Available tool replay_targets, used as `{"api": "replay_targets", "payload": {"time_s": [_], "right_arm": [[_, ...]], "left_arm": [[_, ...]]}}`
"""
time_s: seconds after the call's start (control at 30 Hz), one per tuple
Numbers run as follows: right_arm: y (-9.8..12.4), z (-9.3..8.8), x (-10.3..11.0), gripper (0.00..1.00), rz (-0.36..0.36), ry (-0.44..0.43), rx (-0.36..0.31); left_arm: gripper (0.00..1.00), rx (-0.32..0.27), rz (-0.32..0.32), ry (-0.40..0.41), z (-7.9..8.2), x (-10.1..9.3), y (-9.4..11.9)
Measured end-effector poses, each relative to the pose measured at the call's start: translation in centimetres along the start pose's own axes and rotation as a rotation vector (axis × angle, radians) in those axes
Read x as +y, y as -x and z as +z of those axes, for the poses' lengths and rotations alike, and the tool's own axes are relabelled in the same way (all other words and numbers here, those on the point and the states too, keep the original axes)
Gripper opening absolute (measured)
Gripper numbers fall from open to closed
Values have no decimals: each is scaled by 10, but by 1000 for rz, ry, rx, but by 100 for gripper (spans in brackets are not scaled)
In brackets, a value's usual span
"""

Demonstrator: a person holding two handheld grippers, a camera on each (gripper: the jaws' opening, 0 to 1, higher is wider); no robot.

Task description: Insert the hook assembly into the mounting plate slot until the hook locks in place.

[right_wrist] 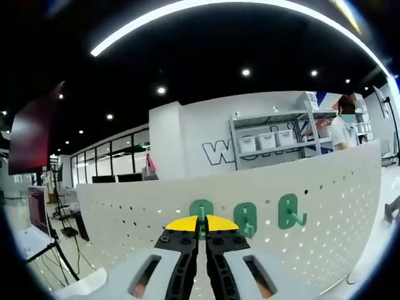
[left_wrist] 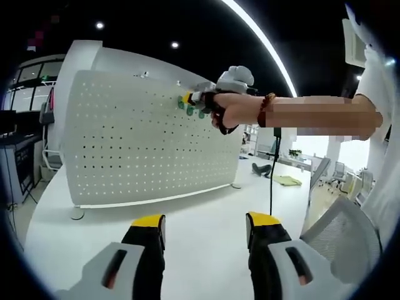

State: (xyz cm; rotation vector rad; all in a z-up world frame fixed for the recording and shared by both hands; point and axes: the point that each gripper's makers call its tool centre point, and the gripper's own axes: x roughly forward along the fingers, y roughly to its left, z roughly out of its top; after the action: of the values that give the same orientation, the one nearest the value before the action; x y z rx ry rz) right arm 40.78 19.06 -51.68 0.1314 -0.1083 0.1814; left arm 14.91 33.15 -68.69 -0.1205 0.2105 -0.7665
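Note:
A white perforated mounting plate (left_wrist: 144, 144) stands upright on a white table (left_wrist: 200, 212). Near its top edge, a hand holds my right gripper (left_wrist: 199, 99) against several green hooks (left_wrist: 189, 107). In the right gripper view the plate (right_wrist: 331, 200) carries two mounted green hooks (right_wrist: 245, 217) (right_wrist: 289, 211). A third green hook (right_wrist: 201, 208) sits against the plate just past my right gripper (right_wrist: 201, 225), which is shut on its stem. My left gripper (left_wrist: 205, 222) hangs open over the table in front of the plate, with nothing between its yellow-tipped jaws.
A mesh-backed office chair (left_wrist: 344, 231) stands at the table's right edge. A person (right_wrist: 342, 128) stands by shelves with white bins (right_wrist: 269, 140) behind the plate. A screen on a stand (right_wrist: 39, 212) is at the left.

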Motion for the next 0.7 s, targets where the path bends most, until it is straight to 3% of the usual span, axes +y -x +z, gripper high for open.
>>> {"api": "replay_targets", "payload": {"time_s": [0.47,0.7], "right_arm": [[-10,-10,3,2,-52,-3,18],[-12,-13,2,2,-75,55,37]], "left_arm": [[53,-13,16,7,5,4,3],[53,-13,28,8,5,8,5]]}}
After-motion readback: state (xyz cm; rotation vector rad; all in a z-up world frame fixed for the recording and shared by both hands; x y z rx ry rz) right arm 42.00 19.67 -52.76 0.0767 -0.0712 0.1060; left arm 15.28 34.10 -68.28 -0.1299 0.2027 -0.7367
